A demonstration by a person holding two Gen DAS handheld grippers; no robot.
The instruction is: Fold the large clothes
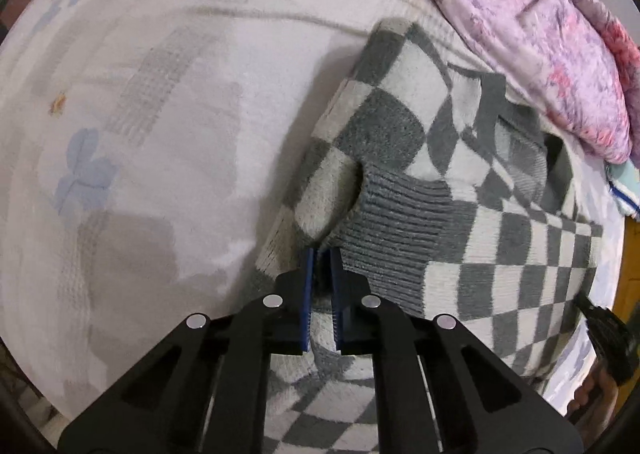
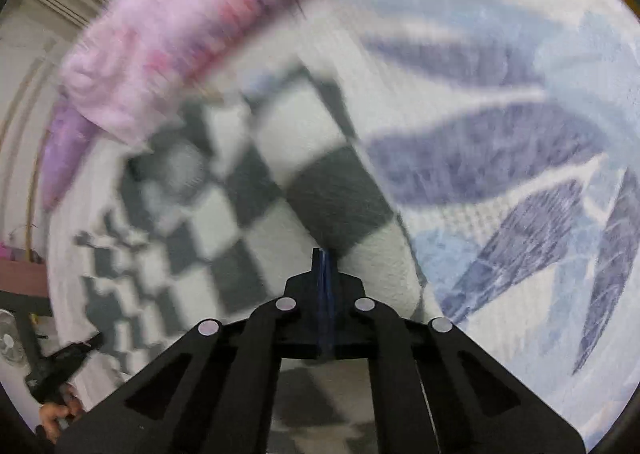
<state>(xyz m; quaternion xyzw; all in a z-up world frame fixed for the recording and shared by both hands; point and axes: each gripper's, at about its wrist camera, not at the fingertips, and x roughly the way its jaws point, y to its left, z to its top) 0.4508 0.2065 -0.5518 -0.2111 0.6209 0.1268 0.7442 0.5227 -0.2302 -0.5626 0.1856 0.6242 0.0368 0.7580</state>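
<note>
Two grippers are each clamped on the same checked sweater; the left gripper has its blue pads nearly together with a fold of knit pinched between them, just below the grey ribbed band; the right gripper has its jaws pressed flat against each other on the sweater's edge, cloth passing under and in front of the tips.

Sweater: grey and white squares, lying on the bed sheet, partly doubled over, one rounded fold curling up beside the left pads; in the right wrist view the sweater is blurred, stretching away from the jaws toward the upper left.

Bed sheet: pale, with faint blue flowers in the left view and large dark blue leaf shapes in the right view.

Pink floral quilt: bunched along the far side, touching the sweater's far edge.
</note>
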